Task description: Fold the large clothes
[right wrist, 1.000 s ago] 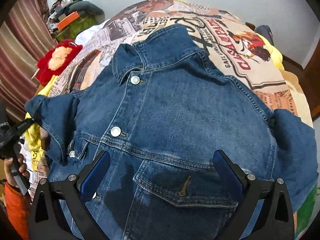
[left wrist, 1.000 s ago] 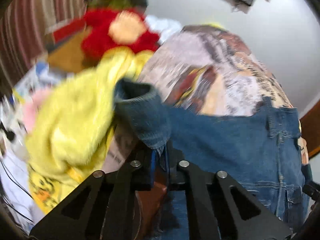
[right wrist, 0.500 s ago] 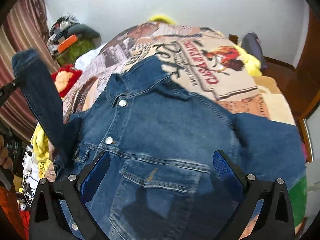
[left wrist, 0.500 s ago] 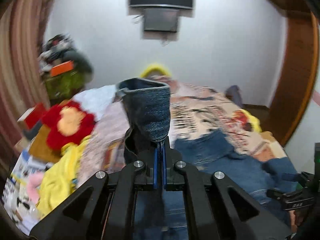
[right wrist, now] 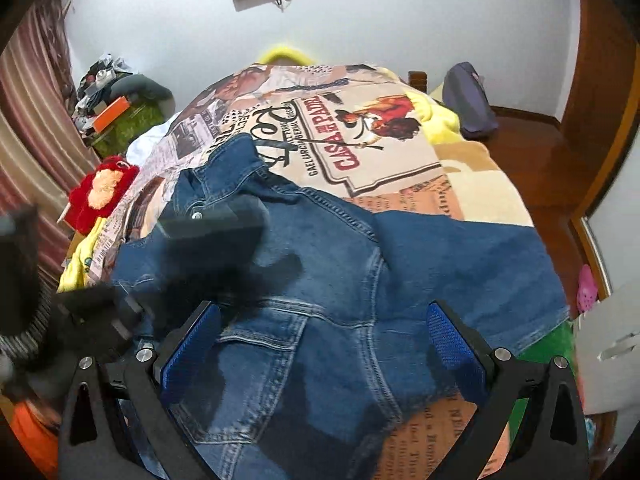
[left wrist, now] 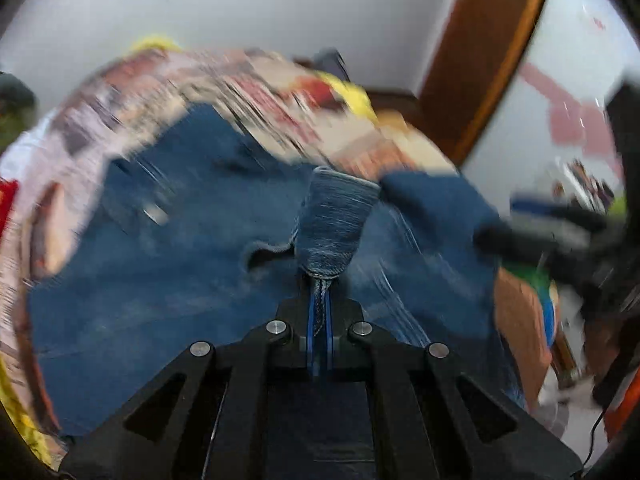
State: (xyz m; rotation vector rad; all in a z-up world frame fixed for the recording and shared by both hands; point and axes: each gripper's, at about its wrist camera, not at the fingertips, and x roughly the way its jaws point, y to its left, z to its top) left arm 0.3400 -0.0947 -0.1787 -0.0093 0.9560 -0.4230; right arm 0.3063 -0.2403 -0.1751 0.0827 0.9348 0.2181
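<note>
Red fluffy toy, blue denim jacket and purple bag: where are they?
Red fluffy toy [right wrist: 102, 192]: right wrist view, on its pale face patch.
Blue denim jacket [right wrist: 332, 264]: right wrist view, on the chest panel above the pocket.
Purple bag [right wrist: 468, 98]: right wrist view, on its rounded side.

Home bedroom: bed, curtains

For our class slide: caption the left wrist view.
Left gripper shut on denim jacket sleeve above the bed.

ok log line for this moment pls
left gripper: shut on sleeve | right gripper: open, empty, over denim jacket | fold: unfinished
</note>
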